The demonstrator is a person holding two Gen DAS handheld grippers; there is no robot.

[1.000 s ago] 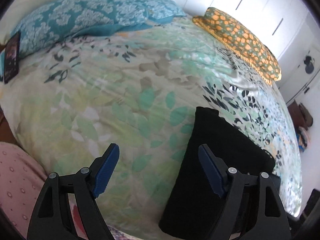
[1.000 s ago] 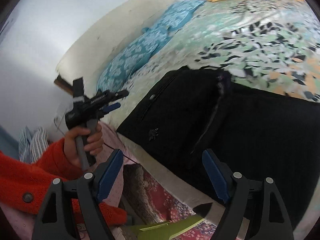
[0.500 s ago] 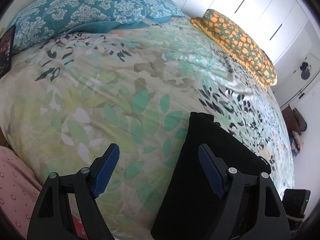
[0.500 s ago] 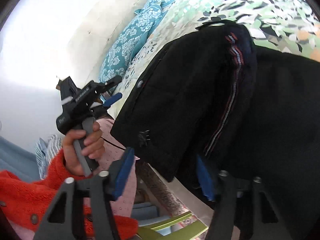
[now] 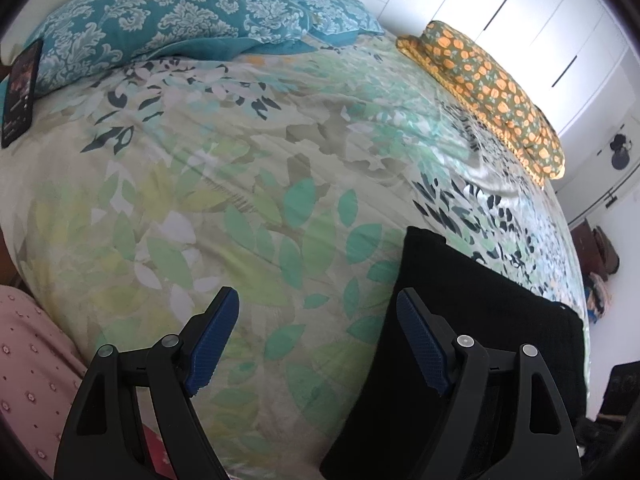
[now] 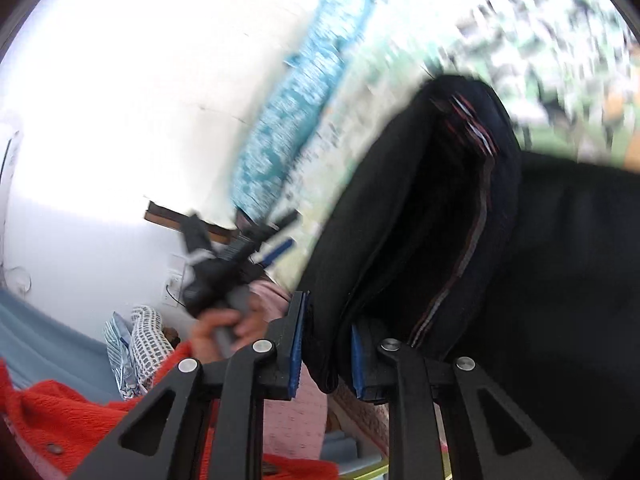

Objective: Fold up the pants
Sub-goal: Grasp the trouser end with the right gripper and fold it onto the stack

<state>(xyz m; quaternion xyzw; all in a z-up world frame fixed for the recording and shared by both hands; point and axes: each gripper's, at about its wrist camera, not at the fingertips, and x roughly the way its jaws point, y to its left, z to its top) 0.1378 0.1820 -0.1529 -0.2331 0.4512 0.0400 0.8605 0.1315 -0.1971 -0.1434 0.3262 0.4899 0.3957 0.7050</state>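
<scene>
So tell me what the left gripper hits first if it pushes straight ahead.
Probably the leaf-print bedspread: the open left gripper points down at bare cover, with the black pants just off to its right side.

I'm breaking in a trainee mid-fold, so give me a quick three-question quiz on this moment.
1. True or false: the left gripper holds the black pants.
2. What lies between the right gripper fingers? A) a teal pillow B) a pants edge C) a phone
3. Which dark flat thing lies beside the teal pillow on the leaf-print bed cover?

Key: 1 false, its fingers are open over the cover; 2 B; 3 a phone.
</scene>
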